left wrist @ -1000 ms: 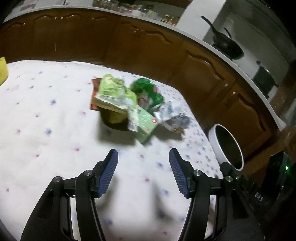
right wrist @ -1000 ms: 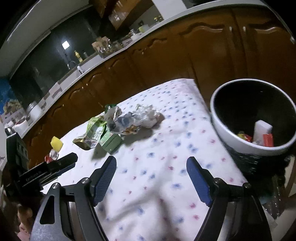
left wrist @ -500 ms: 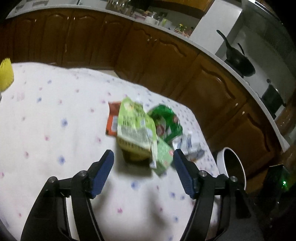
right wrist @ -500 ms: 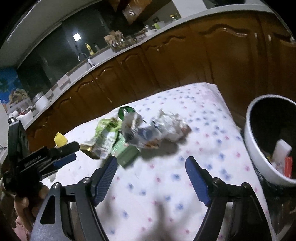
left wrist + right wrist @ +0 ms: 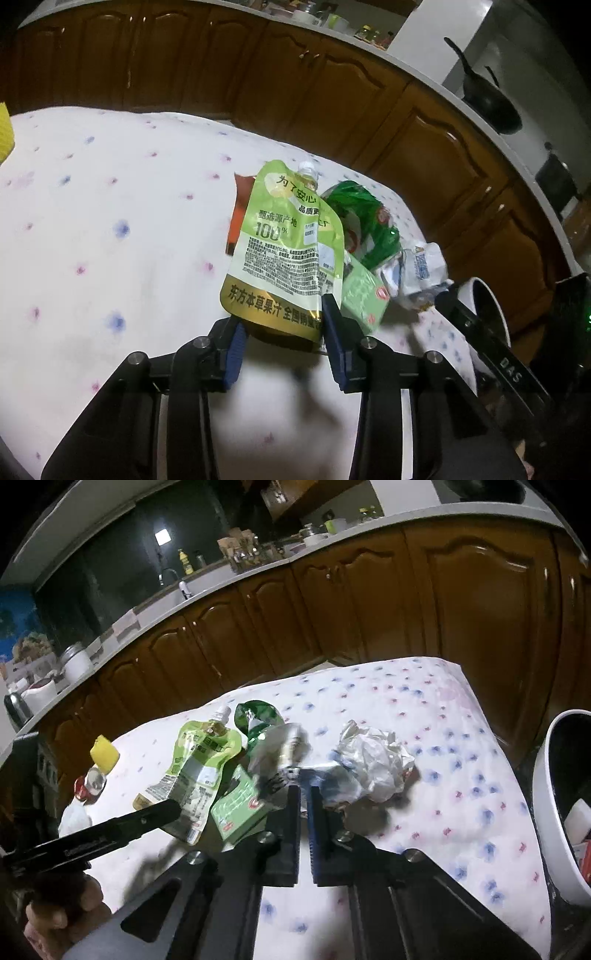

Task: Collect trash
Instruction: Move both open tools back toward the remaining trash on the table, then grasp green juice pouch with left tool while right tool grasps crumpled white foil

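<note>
Far left on the white cloth-covered table (image 5: 424,701) with little pink and blue flowers there's a yellow sponge (image 5: 104,752), then the left gripper (image 5: 282,334) pinching the gold bottom edge of a light green spouted juice pouch (image 5: 284,251). Next over, a small green carton (image 5: 240,805) and a crumpled dark green wrapper (image 5: 258,716) lie just behind it. The right gripper (image 5: 305,794) has its jaws nearly together on a crinkled silver-white wrapper (image 5: 365,764), and the white-rimmed black trash bin (image 5: 546,812) sits past the table's right edge.
</note>
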{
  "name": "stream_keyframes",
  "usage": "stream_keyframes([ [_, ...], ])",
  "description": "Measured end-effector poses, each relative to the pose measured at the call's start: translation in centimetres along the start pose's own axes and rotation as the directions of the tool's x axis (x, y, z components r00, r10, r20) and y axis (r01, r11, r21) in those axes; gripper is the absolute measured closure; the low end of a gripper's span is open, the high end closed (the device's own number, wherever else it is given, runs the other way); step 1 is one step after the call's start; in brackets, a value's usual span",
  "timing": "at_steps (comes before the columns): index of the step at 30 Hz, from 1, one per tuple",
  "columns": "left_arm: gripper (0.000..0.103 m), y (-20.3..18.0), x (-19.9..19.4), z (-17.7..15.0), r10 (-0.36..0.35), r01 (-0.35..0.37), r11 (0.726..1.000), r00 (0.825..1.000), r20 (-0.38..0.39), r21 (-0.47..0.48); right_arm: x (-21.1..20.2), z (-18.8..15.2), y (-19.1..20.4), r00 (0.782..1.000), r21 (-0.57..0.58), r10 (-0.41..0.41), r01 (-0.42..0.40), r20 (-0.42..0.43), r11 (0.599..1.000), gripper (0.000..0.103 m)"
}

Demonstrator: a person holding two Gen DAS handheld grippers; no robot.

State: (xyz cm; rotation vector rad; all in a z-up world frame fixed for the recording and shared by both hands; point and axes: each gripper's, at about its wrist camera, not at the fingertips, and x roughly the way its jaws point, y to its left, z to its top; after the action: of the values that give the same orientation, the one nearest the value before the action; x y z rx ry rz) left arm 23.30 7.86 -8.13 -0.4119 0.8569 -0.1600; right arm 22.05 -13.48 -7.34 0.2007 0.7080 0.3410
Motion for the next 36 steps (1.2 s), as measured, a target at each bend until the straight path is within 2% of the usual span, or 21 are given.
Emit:
stream_keyframes([
  [5, 0.067, 1.0, -2.5, -2.7, -0.044, 0.045, 0.999, 0.998, -0.037, 0.021, -2.0, -1.9, -0.1, 1.0, -0.02, 0.015, -0.016, -0.012, 1.0, 0.103],
  [8, 0.065, 1.9, -3.7, -4.2, -0.027, 0.029, 0.999, 0.997, -0.071, 0.034, -2.9, -2.7, -0.4, 0.999, -0.014, 0.022, -0.022, -0.028, 1.0, 0.101],
  [10, 0.047, 2.3, -4.1, -4.7, 0.031, -0.027, 0.999, 0.996, -0.082, 0.046, -3.2, -2.8, -0.9, 0.999, 0.018, 0.042, -0.041, -0.034, 0.999, 0.093],
  [11, 0.034, 2.7, -4.5, -4.9, 0.065, -0.062, 0.997, 0.995, -0.069, 0.052, -3.2, -2.7, -1.0, 0.999, 0.024, 0.037, -0.036, -0.032, 0.999, 0.09],
  [12, 0.029, 3.0, -5.0, -4.9, 0.097, -0.095, 0.994, 0.994, -0.044, 0.058, -3.2, -2.5, -1.0, 0.999, 0.027, 0.037, -0.037, -0.027, 0.999, 0.086],
  [14, 0.029, 3.5, -5.8, -4.8, 0.138, -0.137, 0.989, 0.99, -0.011, 0.062, -3.2, -1.7, -0.9, 0.999, 0.033, 0.037, -0.036, -0.009, 0.999, 0.073],
  [15, 0.029, 4.0, -6.4, -4.9, 0.143, -0.143, 0.988, 0.99, 0.002, 0.061, -3.2, -1.2, -0.7, 0.999, 0.03, 0.041, -0.041, 0.003, 0.999, 0.061],
  [16, 0.029, 4.0, -6.6, -4.7, 0.146, -0.146, 0.988, 0.989, 0.011, 0.059, -3.1, -0.8, -0.4, 0.999, 0.022, 0.045, -0.045, 0.016, 0.999, 0.059],
  [20, 0.029, 2.6, -6.5, -4.0, 0.154, -0.157, 0.982, 0.987, 0.041, 0.106, -1.8, 0.9, 1.3, 0.998, -0.019, 0.041, -0.04, 0.036, 0.999, 0.059],
  [22, 0.029, 1.4, -6.0, -3.4, 0.134, -0.139, 0.979, 0.99, 0.044, 0.151, -0.6, 1.5, 2.1, 0.999, -0.057, -0.008, 0.01, 0.04, 0.998, 0.058],
  [25, 0.03, 0.0, -4.4, -3.2, 0.17, -0.172, 0.958, 0.985, 0.029, 0.23, 1.6, 1.9, 2.1, 0.998, -0.076, -0.055, 0.054, -0.005, 0.996, 0.057],
  [26, 0.031, -0.4, -3.6, -3.1, 0.186, -0.183, 0.952, 0.982, 0.014, 0.246, 2.1, 1.8, 1.9, 0.998, -0.075, -0.063, 0.061, -0.02, 0.995, 0.06],
  [27, 0.039, -0.6, -2.9, -3.1, 0.195, -0.188, 0.948, 0.981, -0.003, 0.256, 2.3, 1.7, 1.7, 0.997, -0.075, -0.073, 0.071, -0.027, 0.995, 0.076],
  [28, 0.045, -0.7, -2.3, -3.1, 0.196, -0.185, 0.947, 0.98, -0.018, 0.264, 2.3, 1.5, 1.5, 0.996, -0.074, -0.079, 0.076, -0.031, 0.994, 0.098],
  [30, 0.07, -0.9, -0.9, -3.4, 0.215, -0.19, 0.939, 0.975, -0.059, 0.288, 1.8, 1.0, 1.1, 0.998, -0.064, -0.063, 0.061, -0.032, 0.996, 0.101],
  [32, 0.075, -1.3, -0.4, -3.7, 0.249, -0.222, 0.921, 0.967, -0.046, 0.32, 0.8, 0.5, 1.0, 0.998, -0.062, -0.054, 0.052, -0.025, 0.997, 0.101],
  [33, 0.081, -1.5, -0.4, -3.8, 0.254, -0.228, 0.914, 0.966, -0.038, 0.335, 0.4, 0.2, 1.0, 0.999, -0.065, -0.046, 0.044, -0.022, 0.997, 0.102],
  [36, 0.094, -1.9, -0.8, -3.9, 0.242, -0.219, 0.912, 0.97, -0.021, 0.347, -1.7, -0.6, 0.9, 1.0, -0.045, -0.011, 0.011, -0.003, 0.999, 0.102],
])
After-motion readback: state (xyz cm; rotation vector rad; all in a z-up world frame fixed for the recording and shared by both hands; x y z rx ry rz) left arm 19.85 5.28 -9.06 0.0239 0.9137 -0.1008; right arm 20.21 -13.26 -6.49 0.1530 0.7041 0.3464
